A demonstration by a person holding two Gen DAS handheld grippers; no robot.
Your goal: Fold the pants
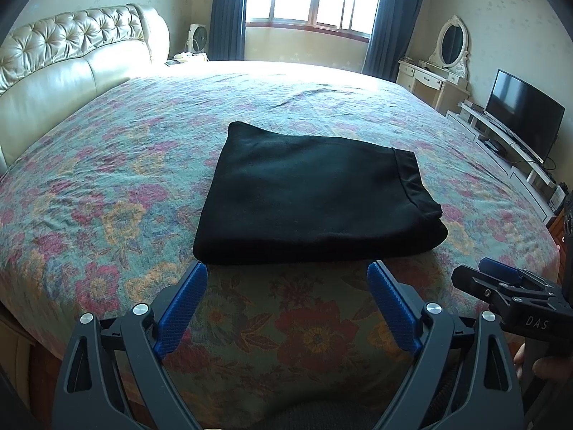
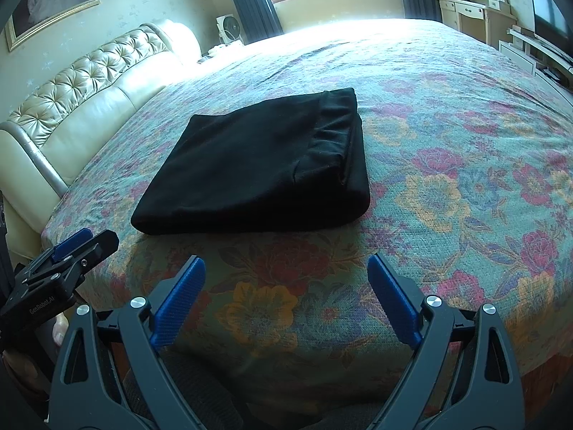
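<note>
- Left wrist view: blue-padded left gripper (image 1: 287,272) up front, jaws spread wide and empty. Black pants (image 1: 315,193), folded into a neat block, lie on the floral bedspread (image 1: 89,186) just beyond the fingertips, centred on the gap.
- Right wrist view: right gripper (image 2: 286,267) likewise wide open, gripping nothing. Folded pants (image 2: 258,165) sit ahead, shifted left of the gap, clear of both pads.

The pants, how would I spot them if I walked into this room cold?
Find the big bed with the floral bedspread and cream tufted headboard. Near its foot edge, just ahead of the two open grippers, lie the pants, folded into a flat black rectangle. They are the only plain dark thing on that colourful cover.
</note>
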